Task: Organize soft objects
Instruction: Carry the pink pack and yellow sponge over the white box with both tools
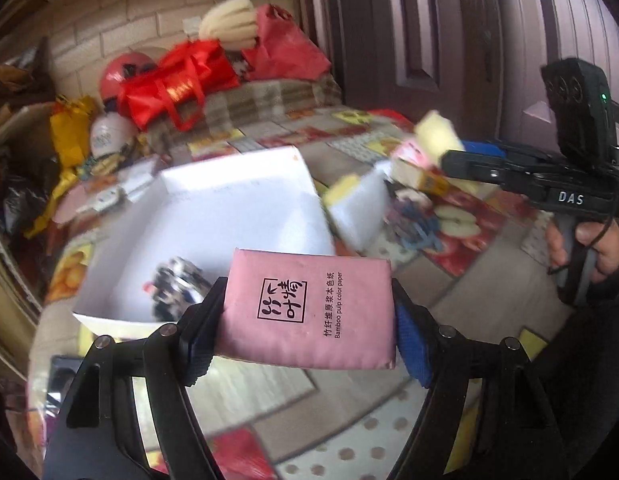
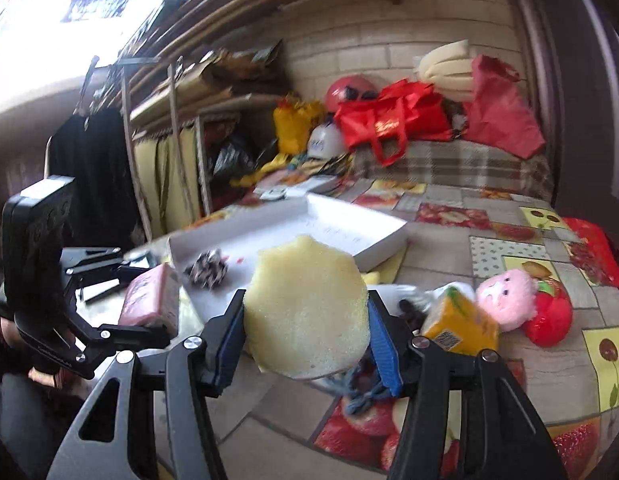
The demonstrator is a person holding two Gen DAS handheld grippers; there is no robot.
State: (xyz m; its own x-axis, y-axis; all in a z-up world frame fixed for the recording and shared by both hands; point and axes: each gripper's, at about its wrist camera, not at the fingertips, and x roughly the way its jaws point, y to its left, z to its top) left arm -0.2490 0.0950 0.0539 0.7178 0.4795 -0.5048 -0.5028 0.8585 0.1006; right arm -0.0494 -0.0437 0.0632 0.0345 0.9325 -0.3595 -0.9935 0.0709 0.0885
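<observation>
Holding 2 soft items at once, I judge the sorting as barely begun. My left gripper [image 1: 309, 316] is clamped on a pink pack of bamboo pulp paper [image 1: 309, 312], carried in the air just short of the near edge of the white box [image 1: 245, 208]. My right gripper [image 2: 305, 344] is squeezed onto a yellow sponge [image 2: 307, 308], also lifted, in front of the same box.

That white box [image 2: 373, 236] sits open on the patterned bed cover [image 2: 509, 256] and so far holds only 1 thing I can make out, a black-and-white scrunched piece [image 2: 207, 266] near its left end; blur hides what it is.

Left on the cover, toward its right edge: a pink plush toy [image 2: 509, 294], a red plush fruit [image 2: 549, 316], a yellow carton [image 2: 461, 320] and a blue tangle of cord [image 2: 361, 396].
</observation>
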